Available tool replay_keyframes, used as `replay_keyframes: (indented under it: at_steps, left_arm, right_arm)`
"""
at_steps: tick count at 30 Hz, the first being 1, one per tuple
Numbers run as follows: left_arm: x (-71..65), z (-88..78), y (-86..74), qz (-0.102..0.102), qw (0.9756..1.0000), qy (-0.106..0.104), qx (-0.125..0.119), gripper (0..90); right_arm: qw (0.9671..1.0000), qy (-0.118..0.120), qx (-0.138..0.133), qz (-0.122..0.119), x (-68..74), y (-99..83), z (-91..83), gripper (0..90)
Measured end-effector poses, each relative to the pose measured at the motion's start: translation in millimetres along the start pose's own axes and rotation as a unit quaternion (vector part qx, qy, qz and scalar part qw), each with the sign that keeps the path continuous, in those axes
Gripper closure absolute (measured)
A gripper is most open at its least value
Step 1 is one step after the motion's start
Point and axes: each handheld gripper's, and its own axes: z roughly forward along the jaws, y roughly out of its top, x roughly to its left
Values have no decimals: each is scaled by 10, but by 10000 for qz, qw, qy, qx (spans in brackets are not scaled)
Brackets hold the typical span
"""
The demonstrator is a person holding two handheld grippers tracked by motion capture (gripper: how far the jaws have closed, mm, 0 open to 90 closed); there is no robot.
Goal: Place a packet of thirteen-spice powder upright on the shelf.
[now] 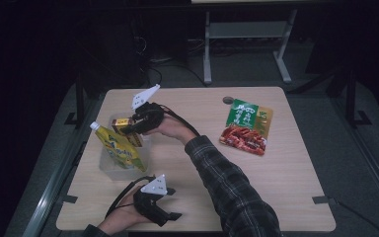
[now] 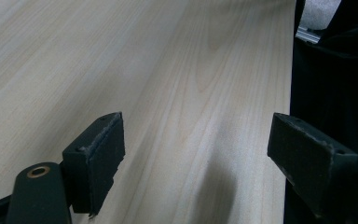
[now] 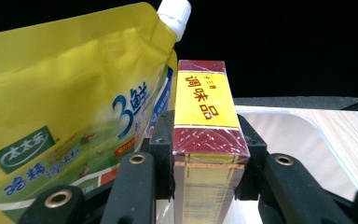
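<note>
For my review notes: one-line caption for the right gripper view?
Right gripper clamps a red-and-yellow seasoning box beside a yellow spouted pouch, over a clear bin.

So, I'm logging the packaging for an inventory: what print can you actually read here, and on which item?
"调味品", red on a yellow panel: narrow dark-red and yellow cardboard box clamped in the right tool; the small line above it is too small to read.
"3鲜", blue: yellow plastic spout pouch with white cap.
"太太乐", white on a green oval: same pouch.
"鸡精", blue: same pouch; its smaller print is blurred.
White characters on the green and red flat snack bag: too small to read.
</note>
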Motion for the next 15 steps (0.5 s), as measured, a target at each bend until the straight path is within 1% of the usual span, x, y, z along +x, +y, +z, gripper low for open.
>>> replay_keyframes:
  at_steps: [3, 8, 11, 15]
  left_arm:
    - [1, 1, -1, -1, 10000, -2, 1, 183]
    - [-2, 3, 1, 5, 10000, 1, 0, 184]
    - [-3, 1, 1, 5, 10000, 2, -6, 184]
    - [3, -1, 0, 7, 10000, 5, -9, 184]
  right_arm:
    - [10000, 31, -24, 44, -8, -6, 4, 663]
    - [10000, 17, -6, 28, -27, -8, -4, 663]
    - [10000, 51, -23, 78, -36, -14, -7, 663]
    - [10000, 92, -38, 2, -15, -3, 13, 663]
